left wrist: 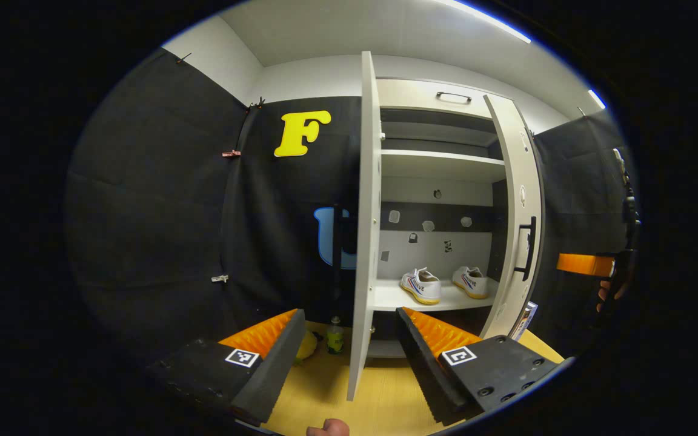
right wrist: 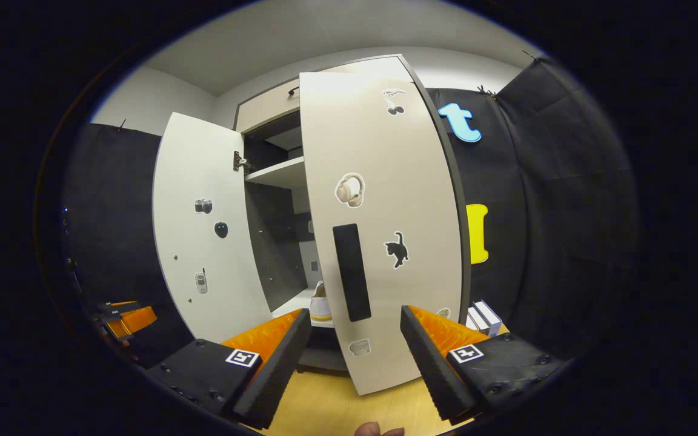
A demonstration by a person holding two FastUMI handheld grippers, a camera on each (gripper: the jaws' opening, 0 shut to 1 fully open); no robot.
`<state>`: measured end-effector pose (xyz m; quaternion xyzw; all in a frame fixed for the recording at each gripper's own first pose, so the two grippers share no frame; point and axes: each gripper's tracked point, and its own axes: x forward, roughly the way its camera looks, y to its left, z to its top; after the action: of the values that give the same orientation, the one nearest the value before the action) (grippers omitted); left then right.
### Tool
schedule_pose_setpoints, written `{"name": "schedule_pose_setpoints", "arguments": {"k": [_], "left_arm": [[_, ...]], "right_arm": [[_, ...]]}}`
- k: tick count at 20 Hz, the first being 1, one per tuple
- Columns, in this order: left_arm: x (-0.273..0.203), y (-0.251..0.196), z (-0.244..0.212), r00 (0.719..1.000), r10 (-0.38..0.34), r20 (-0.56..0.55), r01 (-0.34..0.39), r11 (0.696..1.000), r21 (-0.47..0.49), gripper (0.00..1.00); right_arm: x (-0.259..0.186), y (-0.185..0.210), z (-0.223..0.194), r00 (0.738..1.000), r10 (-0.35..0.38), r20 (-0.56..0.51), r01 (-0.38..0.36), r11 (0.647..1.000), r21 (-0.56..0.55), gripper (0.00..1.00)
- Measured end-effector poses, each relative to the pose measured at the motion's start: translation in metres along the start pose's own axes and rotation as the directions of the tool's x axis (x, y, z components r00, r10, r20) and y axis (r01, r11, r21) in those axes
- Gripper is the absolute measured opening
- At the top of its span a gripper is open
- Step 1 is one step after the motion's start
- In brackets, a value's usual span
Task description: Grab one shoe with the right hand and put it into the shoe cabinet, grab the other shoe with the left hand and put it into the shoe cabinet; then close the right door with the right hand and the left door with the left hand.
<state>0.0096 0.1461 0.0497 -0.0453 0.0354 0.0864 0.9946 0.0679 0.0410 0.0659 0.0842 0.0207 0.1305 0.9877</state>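
Two white shoes sit side by side on a lower shelf [left wrist: 397,298] inside the shoe cabinet [left wrist: 440,100], toes facing outward: one shoe [left wrist: 421,286] toward 9 o'clock of its mate, the other shoe [left wrist: 471,281] toward 3 o'clock, the pair near each other but apart. In the left gripper view the left gripper [left wrist: 349,357] points at the cabinet with its jaws spread wide and nothing between them; the outer edge of the left door [left wrist: 366,230] stands upright in the gap, swung well out. At 3 o'clock of the shelf stands the right door [left wrist: 518,212], also open, its dark handle [left wrist: 528,248] on its face. Further toward 3 o'clock, at the rim of that view, a hand [left wrist: 608,293] holds the other gripper's body. On the wooden floor [left wrist: 379,399], at 9 o'clock of the left door's foot, stand a small bottle [left wrist: 335,336] and a yellow object [left wrist: 307,346] just beside it.

In the right gripper view the right gripper [right wrist: 355,357] faces the outer face of the right door [right wrist: 385,230], jaws wide apart and empty, with the door's handle [right wrist: 352,272] at 12 o'clock of the gap. Stickers dot this door. One shoe's heel [right wrist: 320,303] peeks out at 9 o'clock of the handle. The left door [right wrist: 203,230] stands open toward 9 o'clock, and small boxes [right wrist: 485,316] lie at the floor toward 3 o'clock.
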Motion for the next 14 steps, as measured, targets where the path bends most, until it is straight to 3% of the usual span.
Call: {"name": "schedule_pose_setpoints", "arguments": {"k": [6, 14], "left_arm": [[0.036, 0.051, 0.028, 0.998, 0.047, 0.048, -0.046, 0.999, -0.004, 0.93], [0.104, 0.079, 0.018, 0.998, 0.056, 0.023, -0.056, 0.998, -0.009, 0.94]], "right_arm": [[-0.015, -0.01, -0.009, 0.999, -0.034, -0.015, 0.033, 0.999, -0.032, 0.98], [-0.032, -0.033, -0.007, 0.995, -0.095, -0.004, 0.095, 0.995, -0.043, 0.98]]}}
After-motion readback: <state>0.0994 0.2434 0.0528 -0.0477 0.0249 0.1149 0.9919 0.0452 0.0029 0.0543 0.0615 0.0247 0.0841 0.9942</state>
